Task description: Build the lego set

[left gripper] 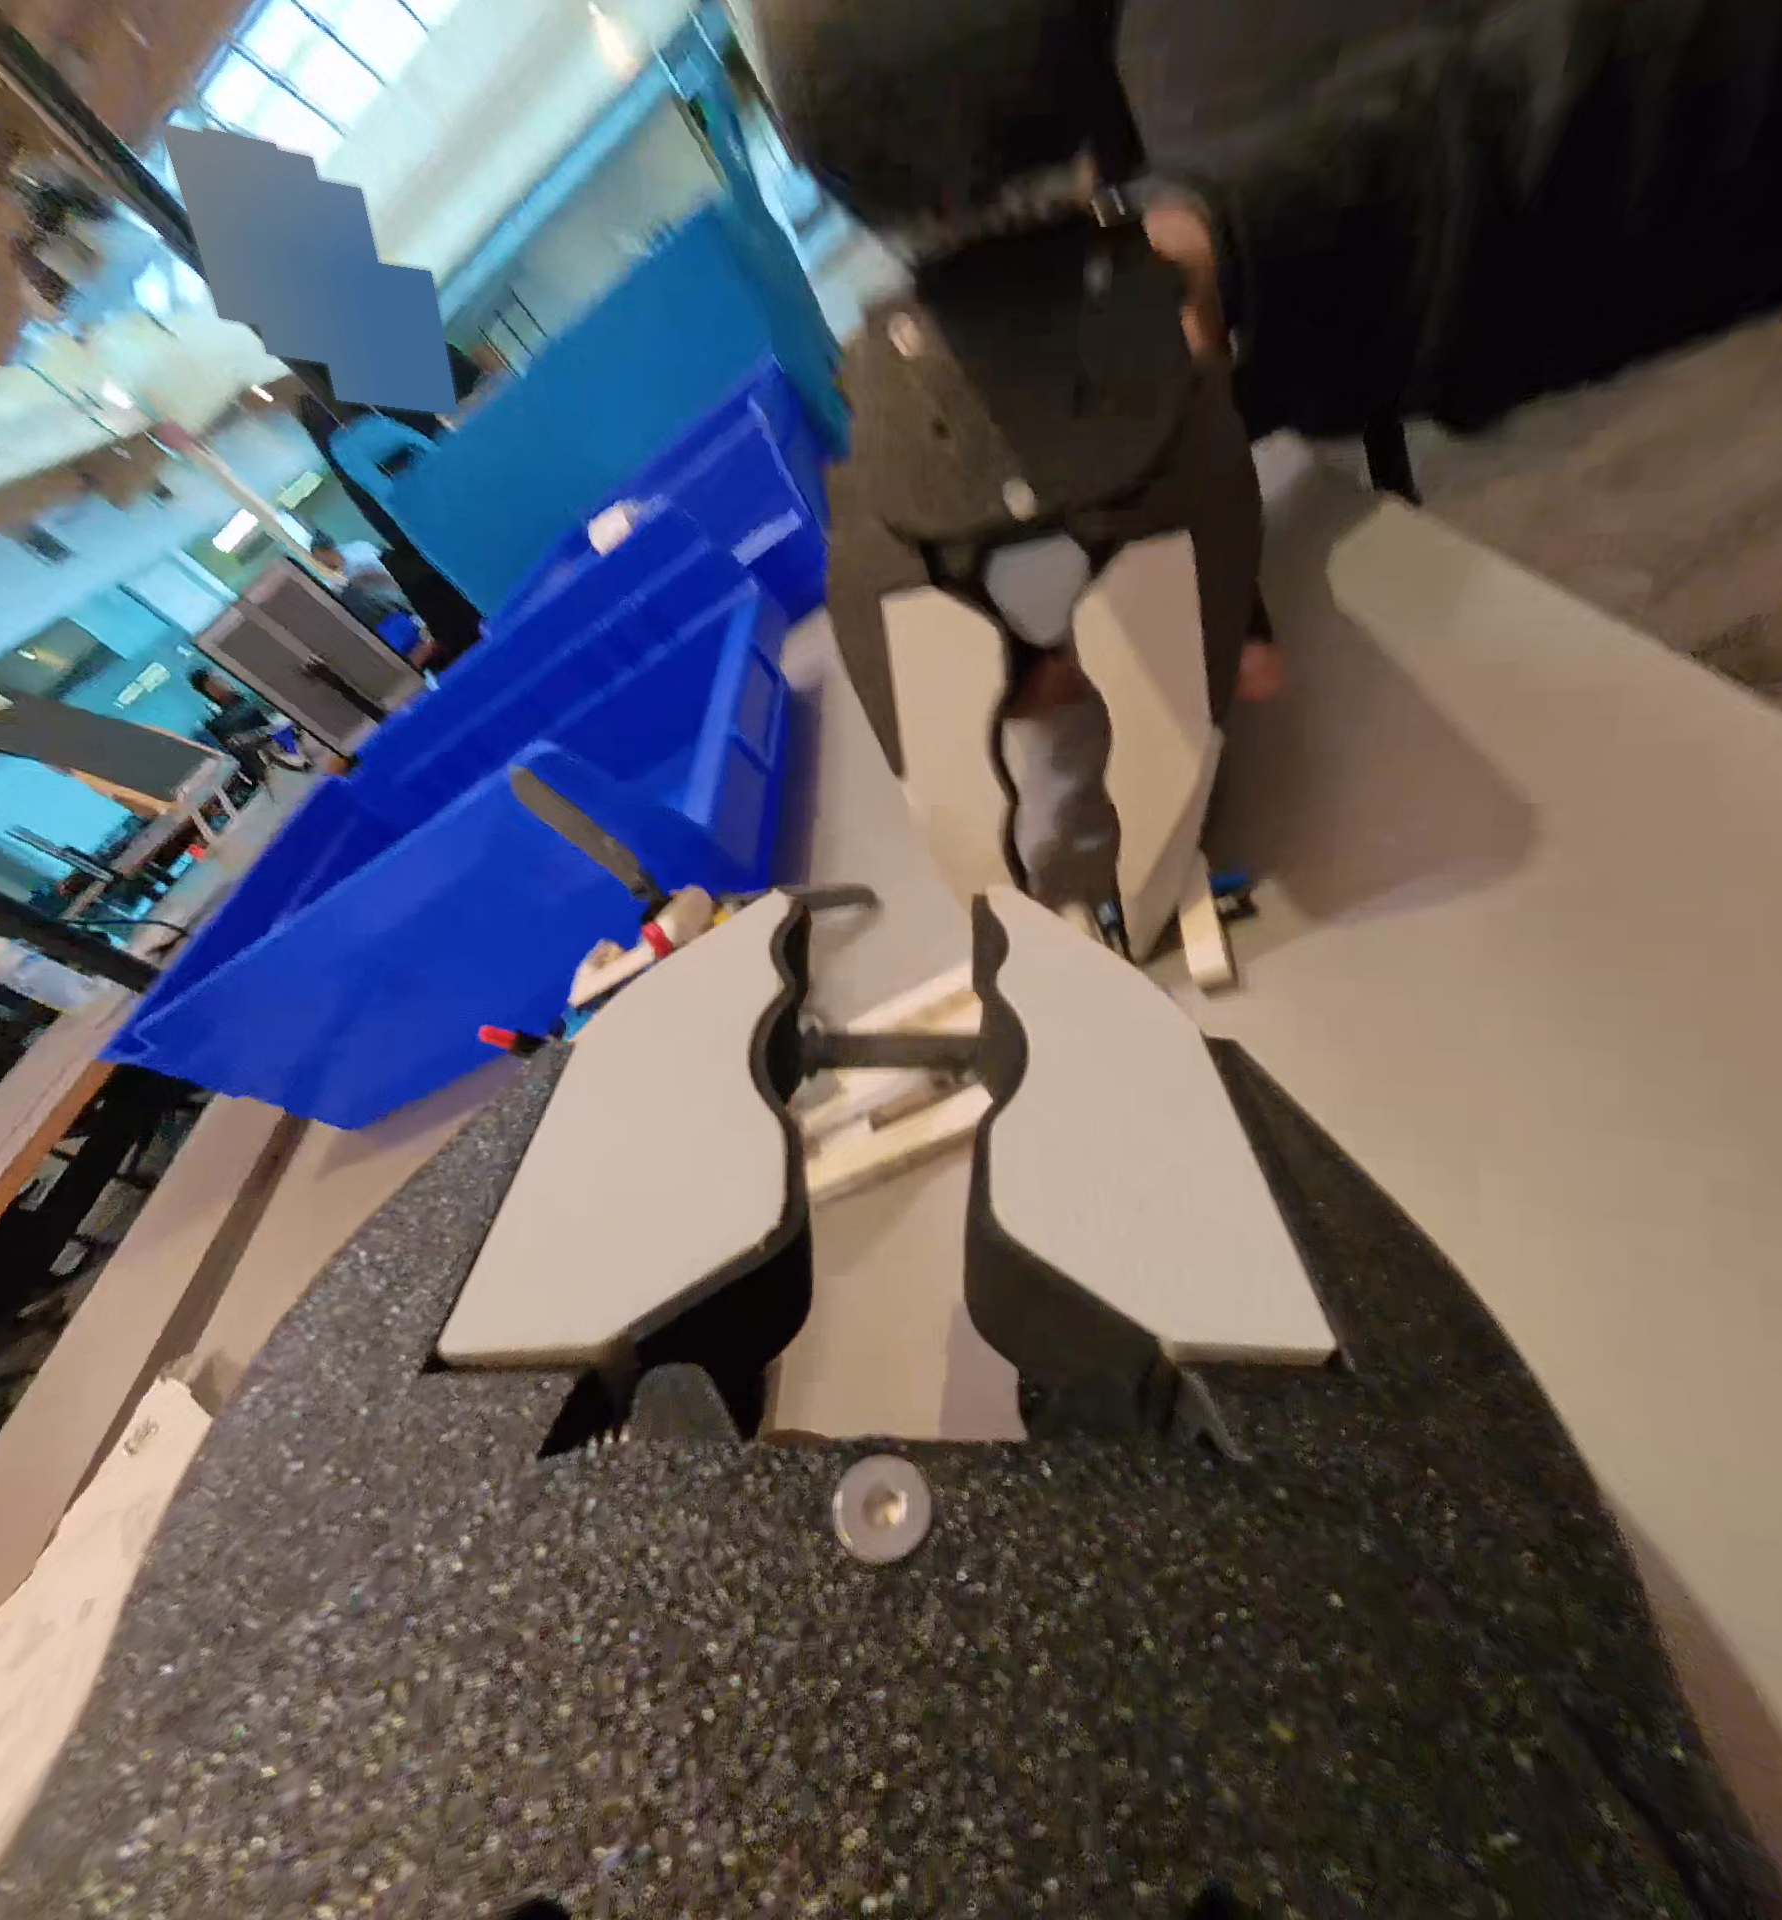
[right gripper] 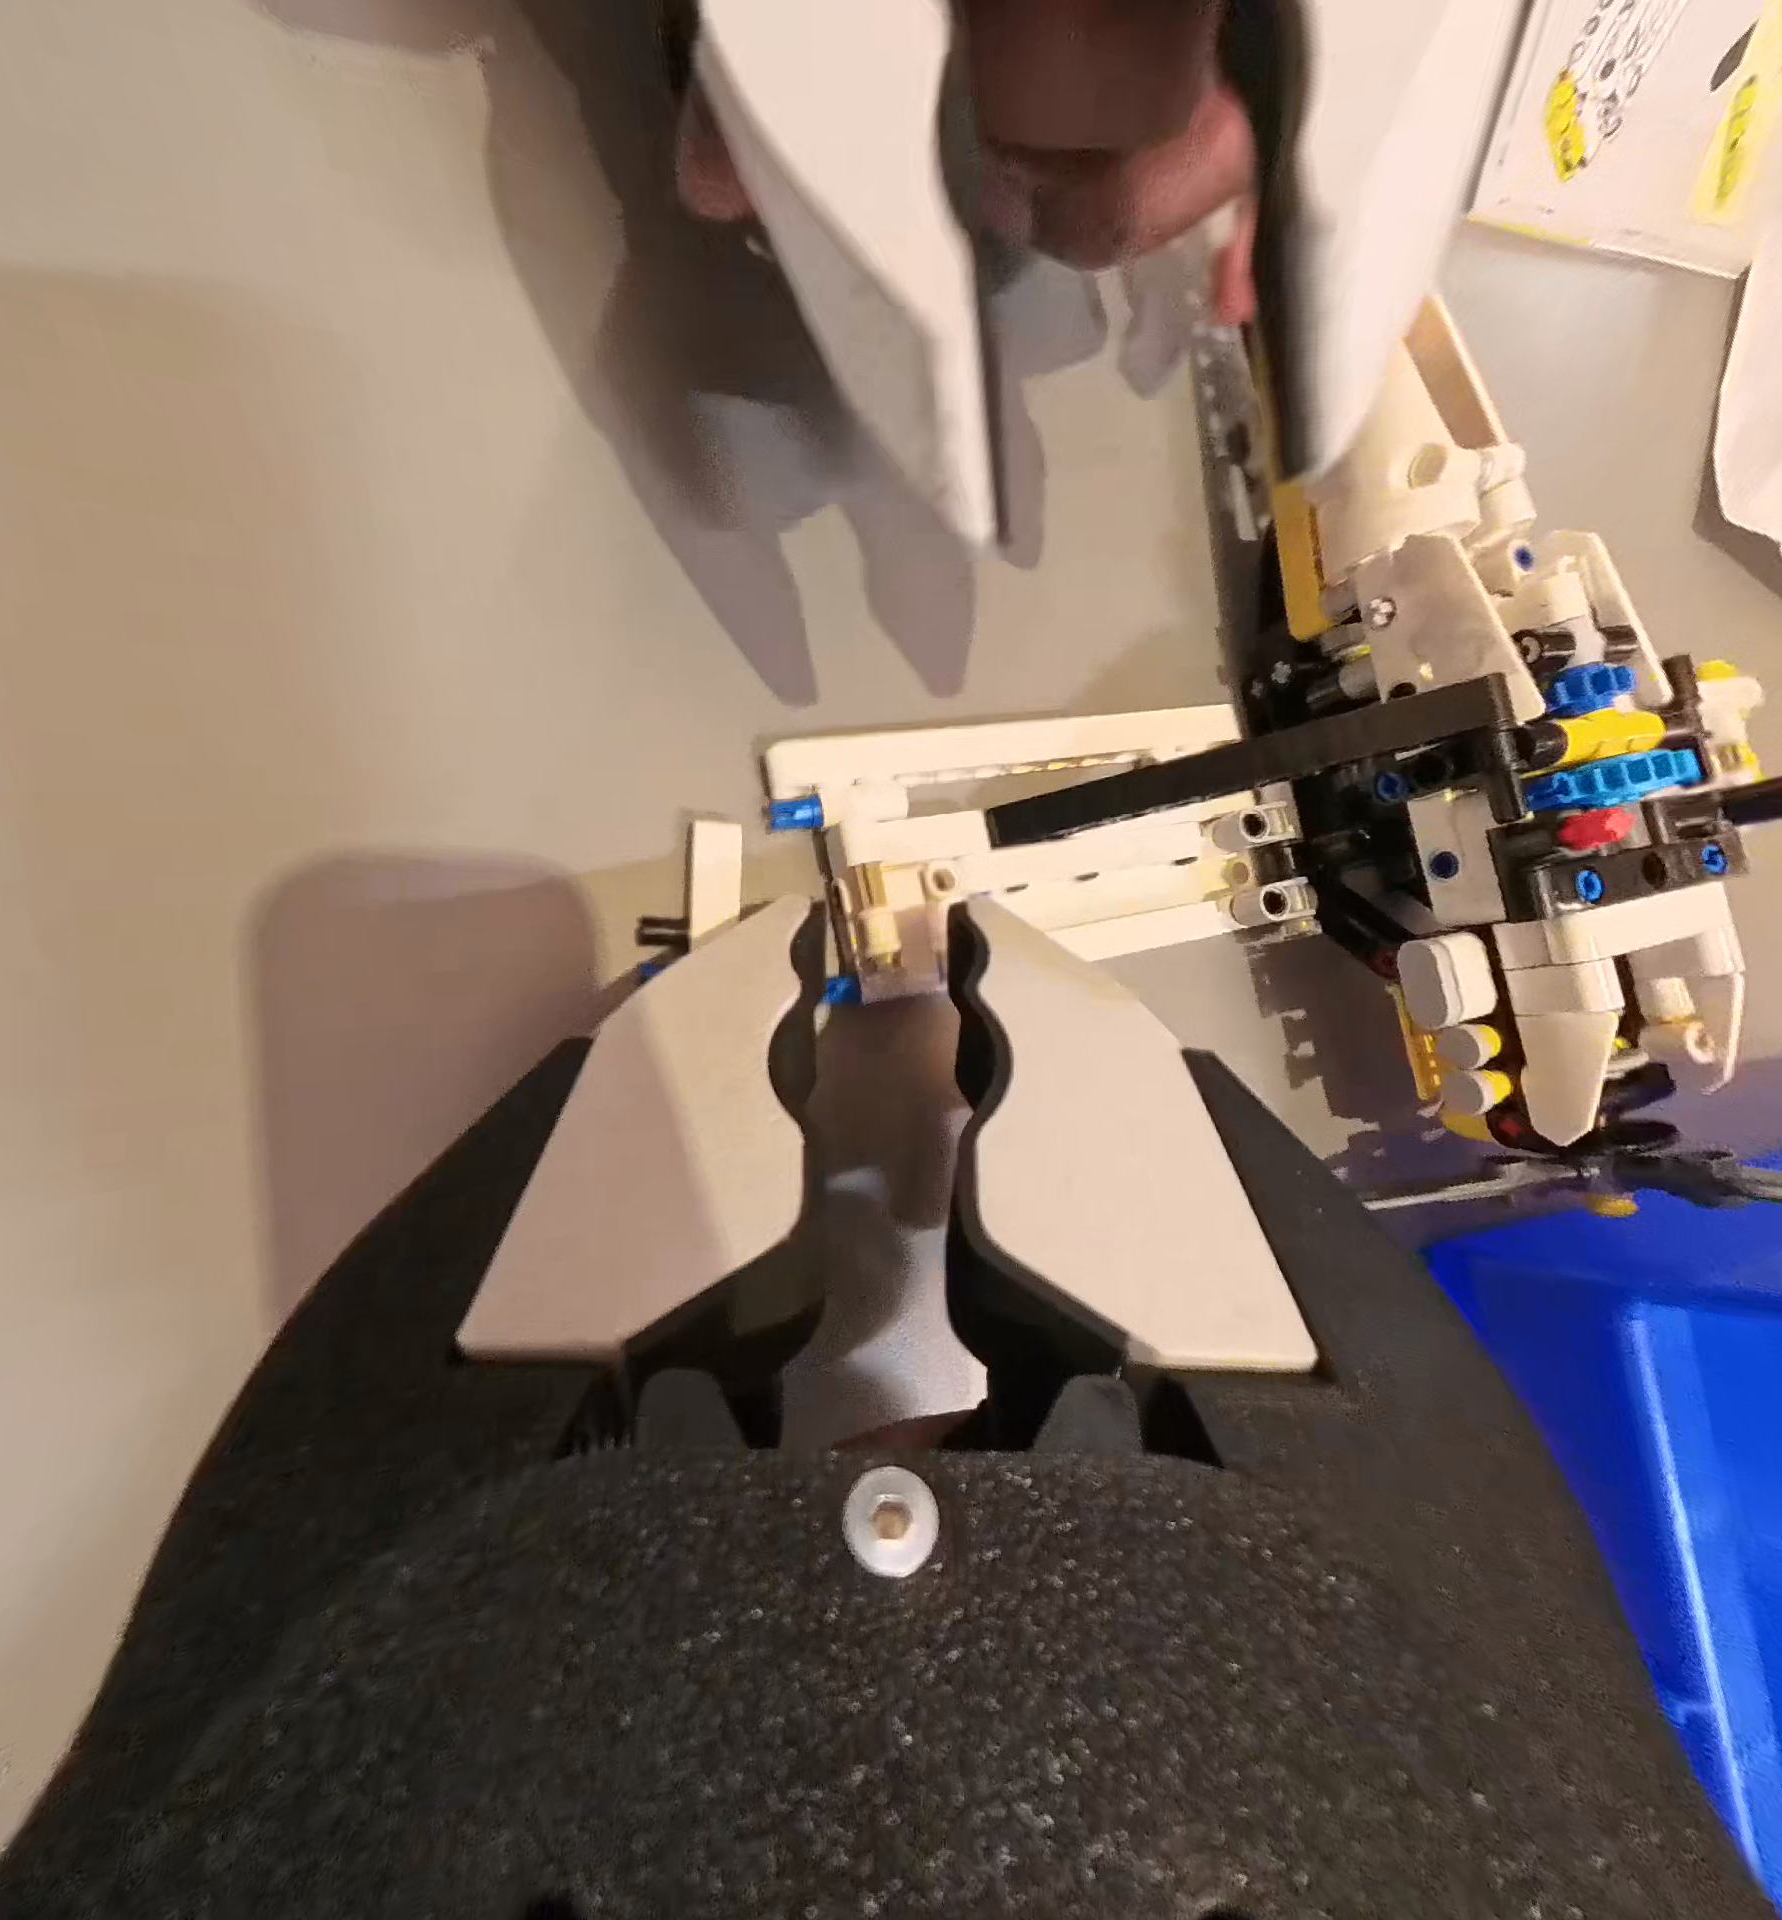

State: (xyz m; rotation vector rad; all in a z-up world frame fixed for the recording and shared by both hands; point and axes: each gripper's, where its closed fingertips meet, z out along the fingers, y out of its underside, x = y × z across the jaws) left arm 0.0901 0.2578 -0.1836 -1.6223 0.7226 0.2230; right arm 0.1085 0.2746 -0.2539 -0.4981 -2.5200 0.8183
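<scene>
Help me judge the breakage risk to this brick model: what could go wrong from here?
1. The right gripper has only the thin white end of the brick model between its fingertips, while the bulky body sits far to one side. Lifting could twist that joint apart.
2. The left gripper looks blurred close to the model's long boom. A knock might shed pieces.
3. The bulky end lies beside the blue bin, so loosened parts could drop in.

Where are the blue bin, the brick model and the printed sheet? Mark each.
blue bin (left gripper: 471,935), left wrist view, on its near side wall.
brick model (right gripper: 1458,862), right wrist view, on its black and white middle.
printed sheet (right gripper: 1635,114), right wrist view, on its white face.
</scene>
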